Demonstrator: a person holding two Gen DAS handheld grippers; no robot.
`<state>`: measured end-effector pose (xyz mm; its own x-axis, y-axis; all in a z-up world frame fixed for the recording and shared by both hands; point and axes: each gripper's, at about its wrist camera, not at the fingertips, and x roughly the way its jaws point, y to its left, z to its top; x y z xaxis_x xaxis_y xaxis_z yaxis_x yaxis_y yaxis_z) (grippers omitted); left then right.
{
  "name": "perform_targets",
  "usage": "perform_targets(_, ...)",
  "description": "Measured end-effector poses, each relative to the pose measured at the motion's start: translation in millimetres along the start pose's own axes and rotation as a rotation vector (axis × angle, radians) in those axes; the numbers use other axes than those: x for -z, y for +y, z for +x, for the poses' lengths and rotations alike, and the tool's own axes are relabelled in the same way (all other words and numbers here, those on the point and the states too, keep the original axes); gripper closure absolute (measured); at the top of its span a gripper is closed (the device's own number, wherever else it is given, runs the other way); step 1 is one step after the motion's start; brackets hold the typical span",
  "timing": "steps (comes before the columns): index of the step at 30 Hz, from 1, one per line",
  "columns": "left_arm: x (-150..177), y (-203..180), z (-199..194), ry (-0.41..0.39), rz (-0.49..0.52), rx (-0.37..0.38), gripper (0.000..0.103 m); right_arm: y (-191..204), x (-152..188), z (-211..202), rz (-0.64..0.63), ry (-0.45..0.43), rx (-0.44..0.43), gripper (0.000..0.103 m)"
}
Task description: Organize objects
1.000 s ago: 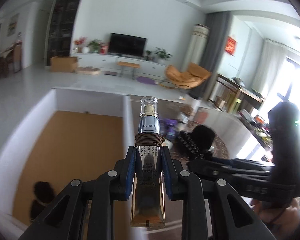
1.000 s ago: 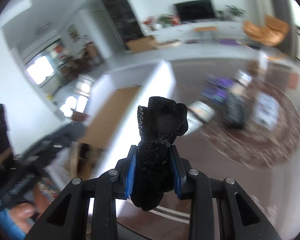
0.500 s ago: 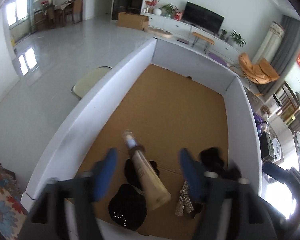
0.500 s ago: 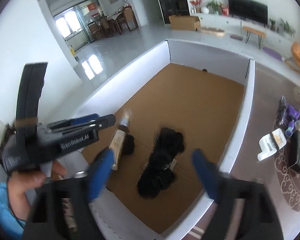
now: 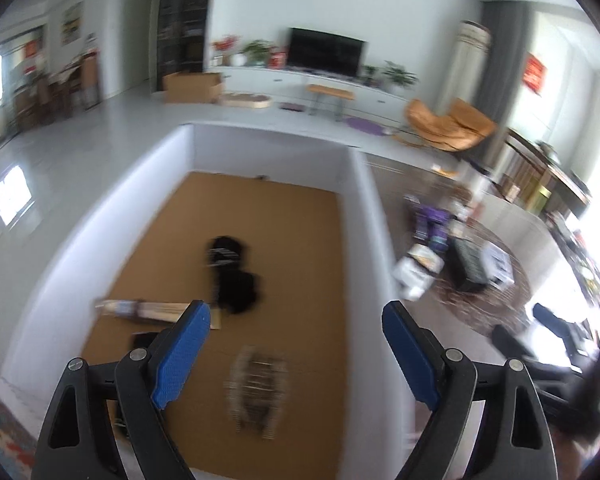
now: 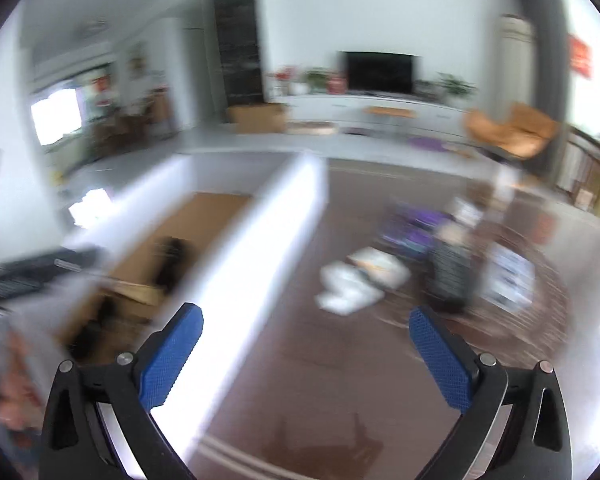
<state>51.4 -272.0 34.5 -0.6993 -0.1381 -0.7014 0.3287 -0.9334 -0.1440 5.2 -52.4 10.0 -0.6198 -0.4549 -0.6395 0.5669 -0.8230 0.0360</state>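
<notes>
While the right wrist view blurs it, the left shows the white-walled, brown-floored box [image 5: 364,208] holding a black fabric bundle [image 5: 236,284], a gold cosmetic tube [image 5: 156,310] lying flat left, and a blurred bristly item [image 5: 256,390] nearest. Left gripper [image 5: 296,356] and right gripper [image 6: 306,354] both gape wide, holding nothing.

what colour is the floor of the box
Tan cardboard brown, inside white walls; the box floor shows best in the left wrist view.

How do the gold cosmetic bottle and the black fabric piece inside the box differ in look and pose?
The gold cosmetic bottle is slim, rigid and pale gold with a clear cap, while the black fabric piece is a soft, lumpy dark bundle. The bottle lies flat, pointing toward the left wall; the fabric stretches toward the far wall. Both rest on the brown floor of the white-walled box, released.
</notes>
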Motion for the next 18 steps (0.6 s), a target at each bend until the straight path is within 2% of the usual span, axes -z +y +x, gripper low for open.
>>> perform_targets(5,11,-93,-6,0.007,0.172,0.161,0.015,-96,57,20,0.083,0.144,0.218,0.000)
perform_targets(7,22,-127,-4,0.036,0.220,0.219,0.015,-126,74,20,0.119,0.179,0.282,0.000)
perform_targets(10,36,-167,14,0.111,0.264,0.281,0.015,-170,88,22,0.282,0.241,0.308,0.000)
perform_targets(13,53,-191,37,0.163,0.287,0.271,0.015,-190,97,24,0.377,0.272,0.323,0.000)
perform_targets(18,72,-196,85,0.221,0.280,0.188,0.015,-195,99,22,0.414,0.274,0.344,0.000)
